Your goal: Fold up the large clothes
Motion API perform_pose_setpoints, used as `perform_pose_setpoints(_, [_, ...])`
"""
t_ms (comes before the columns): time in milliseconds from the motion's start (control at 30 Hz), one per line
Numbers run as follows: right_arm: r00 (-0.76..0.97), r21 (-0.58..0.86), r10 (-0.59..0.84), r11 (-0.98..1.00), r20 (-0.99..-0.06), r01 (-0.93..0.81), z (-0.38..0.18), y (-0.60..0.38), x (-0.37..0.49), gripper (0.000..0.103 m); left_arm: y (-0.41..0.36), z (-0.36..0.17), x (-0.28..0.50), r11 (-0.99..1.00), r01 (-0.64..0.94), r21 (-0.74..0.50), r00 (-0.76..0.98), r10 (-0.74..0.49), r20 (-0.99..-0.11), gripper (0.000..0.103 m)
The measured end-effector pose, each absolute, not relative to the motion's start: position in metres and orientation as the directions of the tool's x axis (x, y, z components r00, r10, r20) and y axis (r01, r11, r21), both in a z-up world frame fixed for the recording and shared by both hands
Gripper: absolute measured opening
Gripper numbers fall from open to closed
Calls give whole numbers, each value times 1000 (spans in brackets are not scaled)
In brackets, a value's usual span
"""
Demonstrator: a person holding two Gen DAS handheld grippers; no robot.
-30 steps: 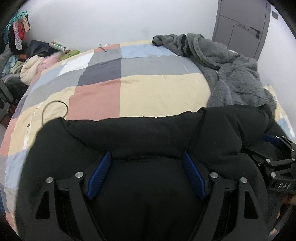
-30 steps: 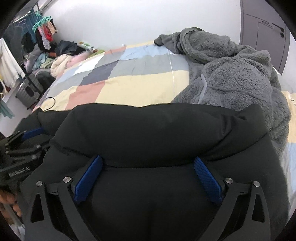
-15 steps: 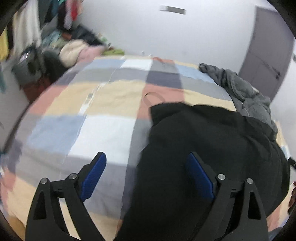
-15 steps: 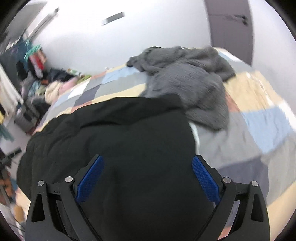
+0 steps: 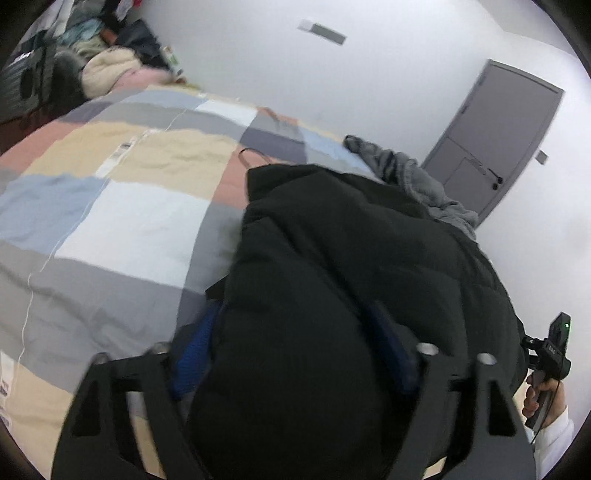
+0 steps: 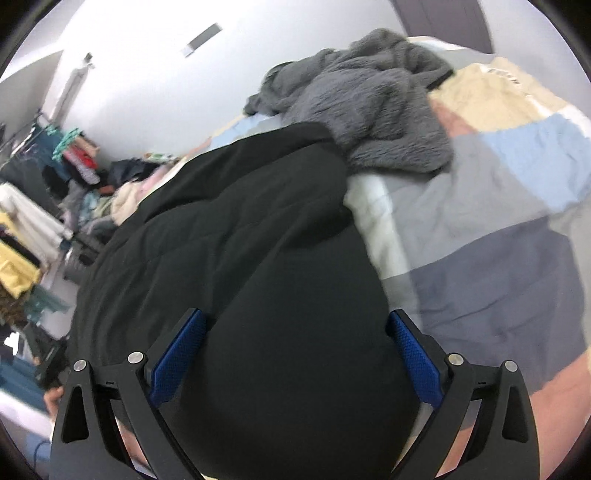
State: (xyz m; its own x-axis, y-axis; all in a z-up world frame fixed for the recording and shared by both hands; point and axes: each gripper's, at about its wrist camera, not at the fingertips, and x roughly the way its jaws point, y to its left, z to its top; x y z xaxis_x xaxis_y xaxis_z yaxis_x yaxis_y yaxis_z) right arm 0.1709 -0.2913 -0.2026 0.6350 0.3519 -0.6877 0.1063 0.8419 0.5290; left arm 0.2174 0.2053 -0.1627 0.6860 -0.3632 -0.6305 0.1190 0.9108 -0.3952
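Black puffy jacket (image 5: 332, 258) lies bunched on the patchwork bedspread (image 5: 110, 221), both tools' pads pinching its thick folds

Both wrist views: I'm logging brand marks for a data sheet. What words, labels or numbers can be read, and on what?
Nothing can be read.
Right gripper: in the left wrist view, a pale mark on its body, too blurred.
Bedsheet: white tags along a seam, too small and blurred.
Wall plate: grey, no lettering legible.
Black jacket: no label showing.

patchwork bed (image 5: 155, 221) carries black jacket (image 5: 332, 258), grey fleece (image 6: 369, 110).
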Motion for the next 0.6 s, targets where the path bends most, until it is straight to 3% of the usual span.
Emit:
perform_pose_setpoints(133, [654,491,371,871,-659,1,-187,-270,167,37,206,-155,205,897,155,-414,710,-393,-584,32])
perform_pose_setpoints(167, [668,464,364,886,-649,-32,-179,-263,163,27,206,-149,200,891,176,-419,720,-407,-563,22])
perform_pose_setpoints(233, [686,406,337,911,-644,-66,-168,-251,156,18,209,-138,188,879,207,-429,733,-430,-528,14])
perform_pose_setpoints(400, [738,341,278,938,-615,-69,-149,-243,132,9,228,-133,175,824,228,-518,722,-500,-478,10])
perform_pose_setpoints(600, [691,307,266,949,-672,-68,-159,-236,127,9,223,-143,170,868,205,-452,677,-459,-576,10])
